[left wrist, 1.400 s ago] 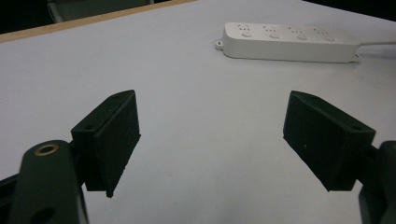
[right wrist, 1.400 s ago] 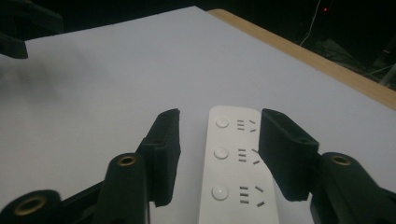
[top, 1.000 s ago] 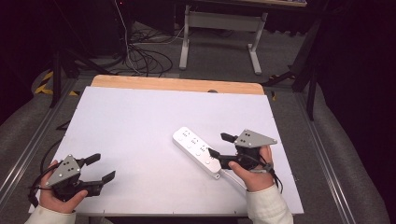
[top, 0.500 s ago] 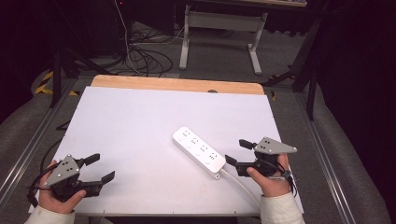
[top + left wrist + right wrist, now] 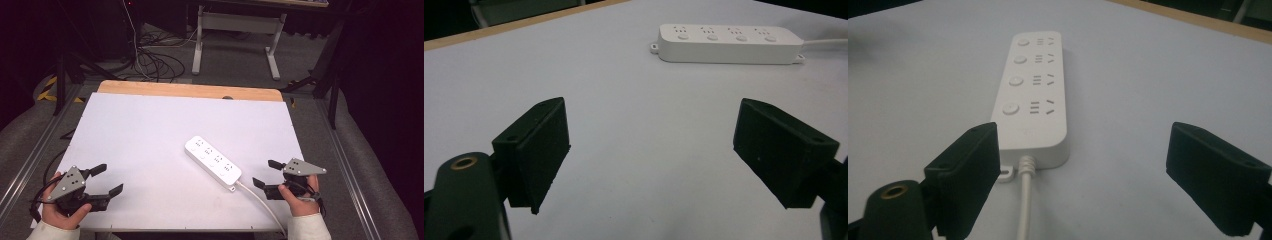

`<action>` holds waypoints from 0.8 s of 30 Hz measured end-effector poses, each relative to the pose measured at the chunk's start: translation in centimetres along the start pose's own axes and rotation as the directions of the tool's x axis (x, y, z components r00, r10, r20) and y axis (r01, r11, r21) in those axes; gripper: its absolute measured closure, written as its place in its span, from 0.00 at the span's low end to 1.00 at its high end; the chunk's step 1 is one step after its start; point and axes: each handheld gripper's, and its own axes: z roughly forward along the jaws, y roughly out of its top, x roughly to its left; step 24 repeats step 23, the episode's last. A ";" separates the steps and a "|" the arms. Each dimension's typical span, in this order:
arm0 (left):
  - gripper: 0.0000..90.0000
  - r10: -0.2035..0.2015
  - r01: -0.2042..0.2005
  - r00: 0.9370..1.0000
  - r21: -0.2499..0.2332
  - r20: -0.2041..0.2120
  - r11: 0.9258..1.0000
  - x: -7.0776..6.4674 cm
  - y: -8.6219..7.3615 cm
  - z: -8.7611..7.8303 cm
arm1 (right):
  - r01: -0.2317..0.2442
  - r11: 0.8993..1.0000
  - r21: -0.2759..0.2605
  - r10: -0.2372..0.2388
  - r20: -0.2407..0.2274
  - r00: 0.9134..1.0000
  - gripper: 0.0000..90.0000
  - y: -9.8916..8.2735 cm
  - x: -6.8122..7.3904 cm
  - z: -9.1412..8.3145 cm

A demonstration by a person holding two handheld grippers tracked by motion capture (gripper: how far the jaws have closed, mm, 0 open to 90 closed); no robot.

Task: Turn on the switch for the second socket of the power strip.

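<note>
Left gripper (image 5: 105, 181): black body, two black blocky jaws with flat inner faces, small screw holes at jaw corners. Grey three-cornered plate on top, several dark dots on it. Brass-ringed hole on black mount at near left of left gripper view. Thin black cable looping off left side.

Right gripper (image 5: 266, 174): same build, black jaws, grey three-cornered plate, brass-ringed hole on mount, dark cable or strap at wrist.

Person: cream-white sleeves with ribbed cuffs at both wrists, near edge of high view.
</note>
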 end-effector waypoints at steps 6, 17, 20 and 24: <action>0.17 -0.002 0.002 1.000 0.008 0.004 1.000 0.0 -0.1 0.1 | -0.022 0.999 0.028 0.023 -0.020 1.000 0.11 -1.9 -0.8 0.0; 0.14 -0.032 0.033 0.999 0.024 -0.003 0.999 0.4 -0.7 0.6 | -0.043 0.997 0.058 0.040 0.054 0.998 0.10 -4.1 -1.2 0.4; 0.13 -0.035 0.035 0.999 0.017 -0.007 0.999 0.5 -0.9 0.8 | -0.056 0.996 0.065 0.050 0.080 0.996 0.11 -4.0 -1.2 0.3; 0.14 -0.023 0.024 0.999 0.018 -0.024 1.000 0.6 -1.0 0.8 | -0.050 0.997 0.064 0.044 0.100 0.994 0.11 -4.0 -1.3 0.1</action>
